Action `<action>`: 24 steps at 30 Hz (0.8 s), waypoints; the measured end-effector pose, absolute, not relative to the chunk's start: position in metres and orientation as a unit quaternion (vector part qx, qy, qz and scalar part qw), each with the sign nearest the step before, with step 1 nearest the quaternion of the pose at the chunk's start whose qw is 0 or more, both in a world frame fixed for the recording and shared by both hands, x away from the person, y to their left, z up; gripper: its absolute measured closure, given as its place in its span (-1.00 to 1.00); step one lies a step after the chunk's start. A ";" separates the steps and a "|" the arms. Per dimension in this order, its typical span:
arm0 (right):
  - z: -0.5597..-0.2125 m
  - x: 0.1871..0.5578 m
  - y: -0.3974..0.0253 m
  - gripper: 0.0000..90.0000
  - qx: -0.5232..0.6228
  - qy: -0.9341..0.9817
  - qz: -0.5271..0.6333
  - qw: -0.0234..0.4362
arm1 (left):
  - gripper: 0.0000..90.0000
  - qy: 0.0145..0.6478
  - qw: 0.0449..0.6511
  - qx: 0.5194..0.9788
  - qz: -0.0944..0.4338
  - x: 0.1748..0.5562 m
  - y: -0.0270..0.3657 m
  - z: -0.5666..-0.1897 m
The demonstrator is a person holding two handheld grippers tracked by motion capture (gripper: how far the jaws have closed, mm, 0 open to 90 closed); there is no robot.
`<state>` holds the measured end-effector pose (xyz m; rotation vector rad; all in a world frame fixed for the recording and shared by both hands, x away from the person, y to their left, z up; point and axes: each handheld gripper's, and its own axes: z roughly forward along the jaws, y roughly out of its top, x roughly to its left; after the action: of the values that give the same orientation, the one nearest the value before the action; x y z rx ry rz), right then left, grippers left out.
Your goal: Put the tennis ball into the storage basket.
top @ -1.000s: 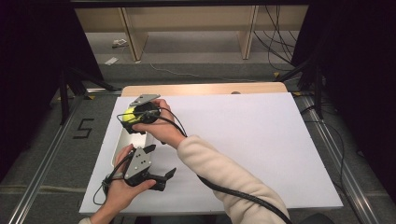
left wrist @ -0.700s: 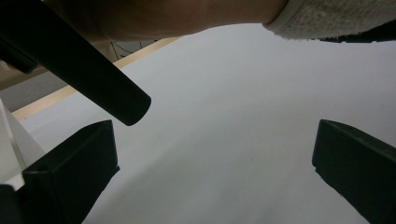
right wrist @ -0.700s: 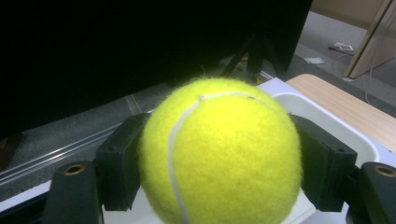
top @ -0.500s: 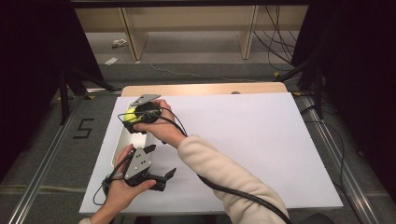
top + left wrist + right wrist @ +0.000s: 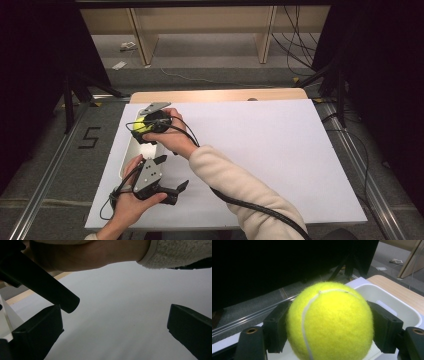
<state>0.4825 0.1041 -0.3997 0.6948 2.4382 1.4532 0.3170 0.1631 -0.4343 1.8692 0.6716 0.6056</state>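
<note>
Right now the right tongs [image 5: 329, 322] have a yellow tennis ball [image 5: 329, 320] clamped squarely between both jaws, holding it just above the white bin [image 5: 387, 298] at the left edge of the counter [image 5: 260, 145]. From the high view, ball [image 5: 141, 125] and right tongs [image 5: 145, 125] sit over the bin's [image 5: 131, 150] far end. Nearer the person, the left tongs [image 5: 170, 175] hover low over the white counter, jaws spread wide with nothing between them.

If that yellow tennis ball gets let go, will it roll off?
Likely it drops into the white bin below. The tennis ball is round, so it probably rolls. Its fuzzy felt likely grips the right gripper well.
</note>
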 end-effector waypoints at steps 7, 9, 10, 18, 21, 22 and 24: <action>-0.402 0.482 0.106 -0.40 0.234 0.834 0.489 0.104 | -1.00 0.274 0.508 0.778 0.250 0.316 0.162 -0.434; -0.403 0.482 0.107 -0.40 0.233 0.836 0.486 0.103 | -1.00 0.274 0.508 0.777 0.250 0.316 0.162 -0.434; -0.404 0.482 0.108 -0.40 0.233 0.836 0.485 0.104 | -1.00 0.276 0.509 0.776 0.248 0.316 0.162 -0.434; -0.405 0.482 0.110 -0.40 0.233 0.839 0.482 0.100 | -1.00 0.276 0.508 0.777 0.250 0.316 0.162 -0.434; -0.407 0.483 0.111 -0.40 0.232 0.840 0.480 0.100 | -1.00 0.278 0.509 0.776 0.249 0.316 0.162 -0.434; -0.407 0.483 0.111 -0.40 0.232 0.841 0.479 0.100 | -1.00 0.277 0.508 0.776 0.250 0.316 0.162 -0.434; -0.407 0.484 0.111 -0.40 0.232 0.842 0.477 0.101 | -1.00 0.276 0.508 0.777 0.250 0.316 0.162 -0.434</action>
<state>0.4840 0.1107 -0.4073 0.6866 2.4867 1.4077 0.3164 0.1619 -0.4342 1.8717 0.6656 0.6033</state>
